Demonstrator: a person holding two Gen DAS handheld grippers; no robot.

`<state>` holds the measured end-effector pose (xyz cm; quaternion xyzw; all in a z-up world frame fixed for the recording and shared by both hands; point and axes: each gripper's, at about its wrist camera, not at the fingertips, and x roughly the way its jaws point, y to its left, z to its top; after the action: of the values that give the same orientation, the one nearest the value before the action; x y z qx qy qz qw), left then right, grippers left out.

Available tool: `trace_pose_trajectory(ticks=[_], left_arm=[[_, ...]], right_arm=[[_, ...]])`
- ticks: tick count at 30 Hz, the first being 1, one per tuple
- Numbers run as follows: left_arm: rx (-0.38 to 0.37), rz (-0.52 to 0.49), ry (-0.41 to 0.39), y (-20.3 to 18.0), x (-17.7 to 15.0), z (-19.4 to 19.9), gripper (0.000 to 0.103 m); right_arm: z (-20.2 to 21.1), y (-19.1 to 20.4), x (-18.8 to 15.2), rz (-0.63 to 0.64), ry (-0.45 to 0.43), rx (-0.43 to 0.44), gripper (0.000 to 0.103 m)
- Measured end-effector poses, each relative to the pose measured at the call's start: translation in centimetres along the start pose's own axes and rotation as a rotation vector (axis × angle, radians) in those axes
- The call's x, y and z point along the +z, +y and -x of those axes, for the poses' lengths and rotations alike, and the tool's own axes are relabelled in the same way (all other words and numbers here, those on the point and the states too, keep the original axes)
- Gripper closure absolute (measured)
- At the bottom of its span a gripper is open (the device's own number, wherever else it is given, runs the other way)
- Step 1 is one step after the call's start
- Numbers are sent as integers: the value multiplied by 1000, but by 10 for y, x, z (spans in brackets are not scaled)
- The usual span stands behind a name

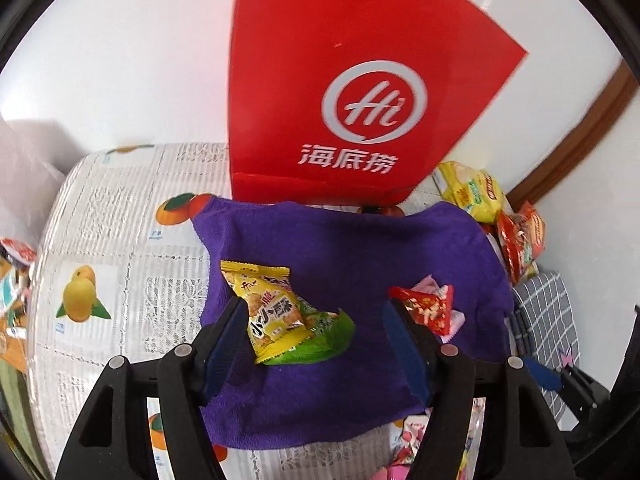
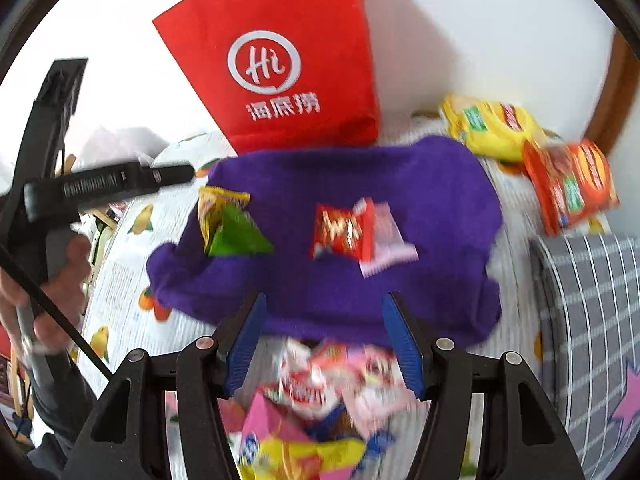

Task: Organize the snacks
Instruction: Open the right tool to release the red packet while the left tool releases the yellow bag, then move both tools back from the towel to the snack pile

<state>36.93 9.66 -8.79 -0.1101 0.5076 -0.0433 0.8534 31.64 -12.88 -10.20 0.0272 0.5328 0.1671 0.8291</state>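
Left wrist view: my left claw [image 1: 314, 320] stands wide above the purple terry cloth [image 1: 360, 248] on the counter [image 1: 100, 216], gripping nothing; the yellow-and-green snack packet [image 1: 280, 312] lies between its pads. My right claw [image 2: 324, 340] is likewise parted, empty, over the heap of loose snack packets [image 2: 320, 400].

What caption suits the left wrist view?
Open left gripper above yellow snack packet on purple towel.

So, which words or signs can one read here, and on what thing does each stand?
"Hi" in a circle, with "海底捞" below: red bag.
"小小酥": yellow snack packet.
"Mango": tablecloth, under a fruit picture, barely legible.
Print on the other snack packets: too blurred to read.
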Motion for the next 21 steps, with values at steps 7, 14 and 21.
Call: trace_pose_trajectory(ticks=[7, 14, 21], left_arm=[[-9, -2, -80, 0, -5, 38, 35], [-6, -9, -80, -3, -23, 52, 35], [52, -55, -44, 0, -53, 48, 35]], right_arm=[[17, -15, -50, -57, 15, -1, 43], [0, -26, -80, -80, 48, -45, 43], [-9, -24, -73, 4, -32, -163, 43]])
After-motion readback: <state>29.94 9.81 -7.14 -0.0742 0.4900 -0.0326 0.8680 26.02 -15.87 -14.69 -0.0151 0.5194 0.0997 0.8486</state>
